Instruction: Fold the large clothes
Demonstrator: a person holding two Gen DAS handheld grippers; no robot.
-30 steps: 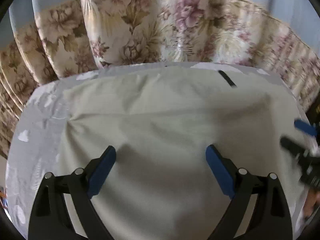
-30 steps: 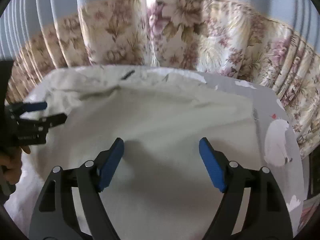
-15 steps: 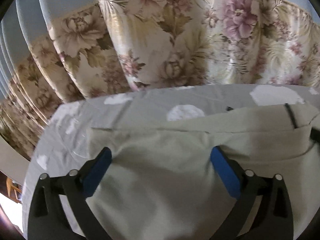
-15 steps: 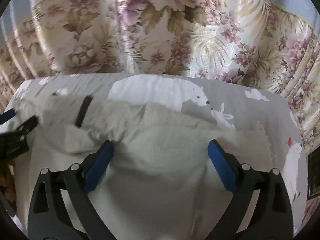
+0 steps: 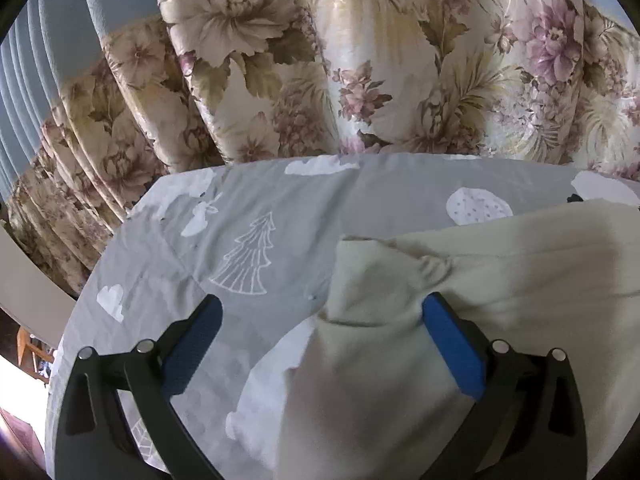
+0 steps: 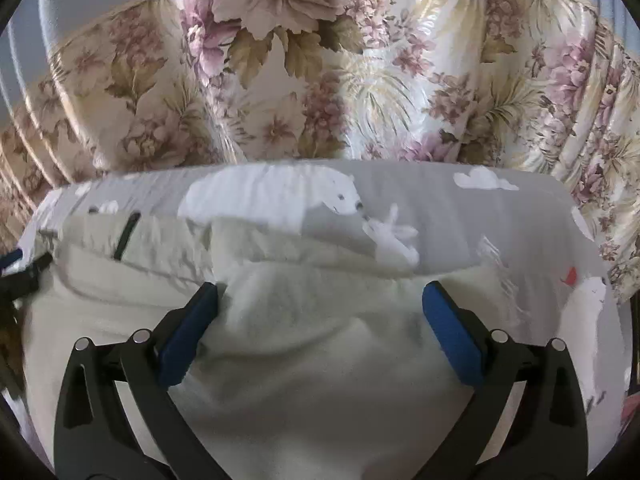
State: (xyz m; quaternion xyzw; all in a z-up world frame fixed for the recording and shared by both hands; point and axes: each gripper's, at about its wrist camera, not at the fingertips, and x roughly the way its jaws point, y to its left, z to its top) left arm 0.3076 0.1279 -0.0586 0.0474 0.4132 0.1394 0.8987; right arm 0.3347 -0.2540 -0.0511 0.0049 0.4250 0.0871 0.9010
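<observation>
Left gripper [image 5: 322, 314] jaws wide apart, just opened further; cream garment [image 5: 500, 280] corner lies between them, right pad touching fold, nothing clamped. Right gripper [image 6: 320, 304] jaws likewise spread, just been opening, over bunched garment, no grip. Garment lies on grey printed bedsheet [image 5: 248, 216]; its near part hidden behind gripper frames. Right view blurred. Floral curtain [image 5: 360, 60] hangs beyond far edge.

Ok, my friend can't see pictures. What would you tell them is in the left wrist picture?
A pale cream garment lies rumpled on a grey sheet printed with white trees and clouds. The left gripper reaches over the cloth's left edge, its blue jaws wide open and gripping nothing. Flowery curtains hang behind.
</observation>
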